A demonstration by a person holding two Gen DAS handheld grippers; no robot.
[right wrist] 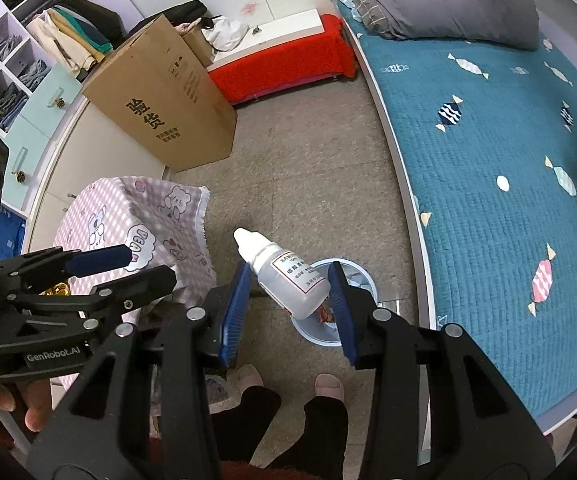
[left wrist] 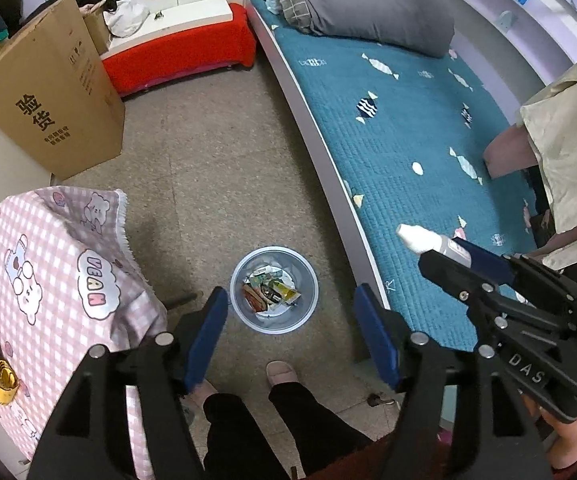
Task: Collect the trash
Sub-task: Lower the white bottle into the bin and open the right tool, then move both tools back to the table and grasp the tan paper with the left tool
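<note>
Right wrist view: your right gripper [right wrist: 290, 308] pinches a small white dropper bottle [right wrist: 284, 276] between its blue pads [right wrist: 234, 308], bottle tilted, cap pointing to the upper left, lower end at the right pad. It sits in frame over the trash bin [right wrist: 362, 276], which stands on the floor lower centre, mostly hidden behind the bottle and pads.

Left wrist view: your left gripper [left wrist: 288, 332] is spread wide and holds nothing; the bin [left wrist: 274, 290] shows between its pads with wrappers [left wrist: 270, 294] inside. Right gripper [left wrist: 460, 256] enters from the right edge with the bottle [left wrist: 420, 240] over the bed edge.

Room: bare floor [left wrist: 216, 152] runs from the bin up to the red bench [left wrist: 180, 54] at top centre. Bed [left wrist: 408, 128] rim just right of the bin. Pink checked table cloth [left wrist: 48, 264] at lower left, near the bin; a gold wrapper [left wrist: 2, 382] lies on it at the left edge. Cardboard box [left wrist: 48, 100] upper left. Your feet [left wrist: 282, 372] are just below the bin.
</note>
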